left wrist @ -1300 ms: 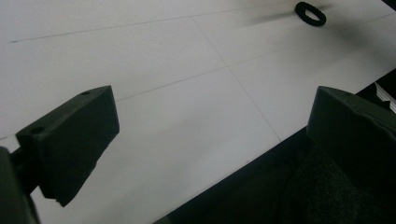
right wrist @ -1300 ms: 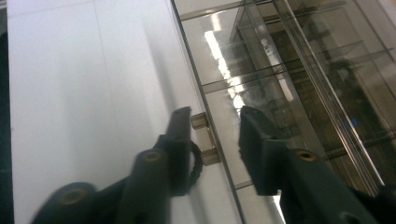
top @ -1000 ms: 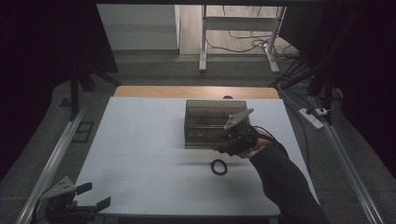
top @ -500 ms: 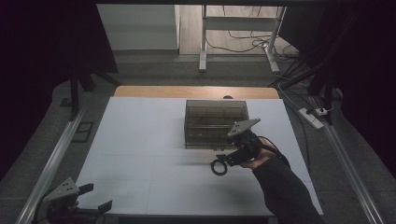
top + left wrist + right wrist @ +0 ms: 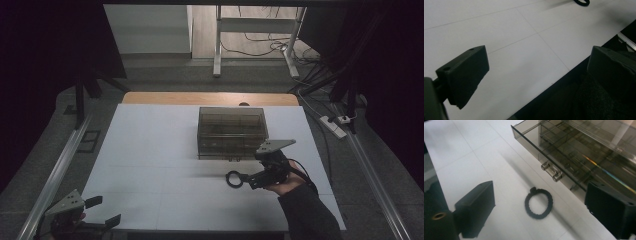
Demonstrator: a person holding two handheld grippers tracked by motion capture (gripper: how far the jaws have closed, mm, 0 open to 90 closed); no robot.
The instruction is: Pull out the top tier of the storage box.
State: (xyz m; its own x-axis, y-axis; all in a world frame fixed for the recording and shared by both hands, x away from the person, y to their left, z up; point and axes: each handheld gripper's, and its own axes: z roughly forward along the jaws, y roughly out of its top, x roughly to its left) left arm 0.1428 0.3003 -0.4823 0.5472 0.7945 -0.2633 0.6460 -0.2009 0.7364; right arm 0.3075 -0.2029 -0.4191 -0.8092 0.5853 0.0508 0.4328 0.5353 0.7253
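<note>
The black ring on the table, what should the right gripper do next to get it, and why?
Probably lower the right gripper onto the black ring and shut the jaws on it. They stand open with the ring lying flat on the white table between them, untouched, just in front of the smoky plastic drawer box.

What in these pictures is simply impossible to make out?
- Contents of the smoky drawer box: right gripper view, tinted walls and glare hide them.
- Black ring: left gripper view, cut off by the top edge.
- Left tool: high view, partly lost in the dark bottom corner.
</note>
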